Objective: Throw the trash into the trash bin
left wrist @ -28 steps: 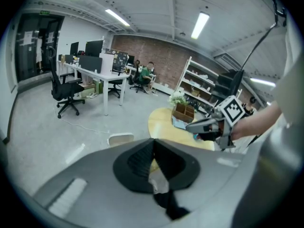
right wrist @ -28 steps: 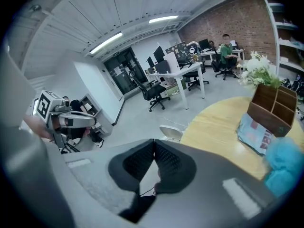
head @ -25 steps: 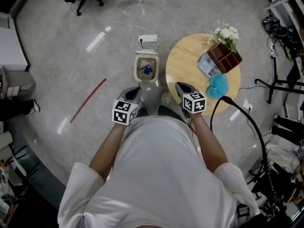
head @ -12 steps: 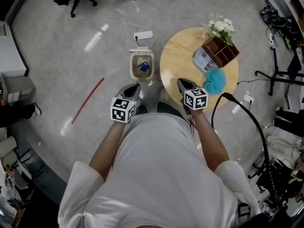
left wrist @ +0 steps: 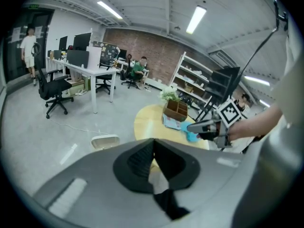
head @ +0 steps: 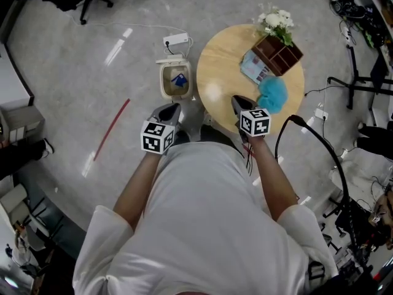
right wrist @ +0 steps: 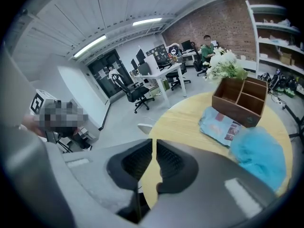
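Trash bin (head: 164,86), small and cream-coloured, stands on the grey floor just left of the round wooden surface (head: 221,60), with its lid tipped open at the far side. One blue scrap (head: 179,80) lies inside it. On the right half of the surface a turquoise wad (head: 272,94) rests near the edge, touching a flat printed packet (head: 253,67) on its far side. Beyond the packet stands a brown wooden box (head: 277,53) divided into compartments, with white flowers (head: 273,20) at its far end.

Right hand-held gripper (head: 236,98) hangs over the near part of the surface, pointing down and away from the person, just left of the wad and apart from it. Its jaws have just been opening and stand at a narrow slit with nothing between them. Left hand-held gripper (head: 174,107) hangs over the floor on the near side of the bin, apart from it. Its jaws meet at the tips and carry nothing.

A white power strip (head: 175,40) lies on the floor just beyond the bin. A red strip (head: 113,128) lies on the floor well to the left. A black cable (head: 319,146) arcs at the right.
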### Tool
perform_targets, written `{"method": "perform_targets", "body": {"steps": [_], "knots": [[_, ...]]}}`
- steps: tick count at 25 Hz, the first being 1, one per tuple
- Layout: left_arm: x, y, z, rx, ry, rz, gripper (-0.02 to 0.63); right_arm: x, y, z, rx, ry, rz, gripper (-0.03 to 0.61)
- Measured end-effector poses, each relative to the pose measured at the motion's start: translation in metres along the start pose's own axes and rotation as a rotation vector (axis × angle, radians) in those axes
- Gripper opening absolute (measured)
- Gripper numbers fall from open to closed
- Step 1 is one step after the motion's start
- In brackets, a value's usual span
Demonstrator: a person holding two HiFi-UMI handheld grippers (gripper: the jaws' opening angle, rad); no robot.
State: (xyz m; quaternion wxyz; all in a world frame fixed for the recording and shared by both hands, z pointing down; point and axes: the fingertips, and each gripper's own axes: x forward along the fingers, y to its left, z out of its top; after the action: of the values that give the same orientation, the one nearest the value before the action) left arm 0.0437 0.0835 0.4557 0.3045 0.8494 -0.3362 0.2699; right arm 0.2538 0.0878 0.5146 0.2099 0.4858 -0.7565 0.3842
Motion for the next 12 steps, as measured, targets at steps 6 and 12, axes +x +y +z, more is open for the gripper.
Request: {"method": "perform_targets", "body": {"steps": [6, 12], "knots": [[0.016, -0.015, 0.002, 0.027, 0.032, -0.031, 0.003, -0.012, -0.028, -0.006, 0.025, -0.004, -0.052, 0.046], [0.035, -0.031, 0.001, 0.05, 0.063, -0.061, 0.005, -0.025, -0.065, -0.017, 0.047, -0.001, -0.125, 0.078]]}}
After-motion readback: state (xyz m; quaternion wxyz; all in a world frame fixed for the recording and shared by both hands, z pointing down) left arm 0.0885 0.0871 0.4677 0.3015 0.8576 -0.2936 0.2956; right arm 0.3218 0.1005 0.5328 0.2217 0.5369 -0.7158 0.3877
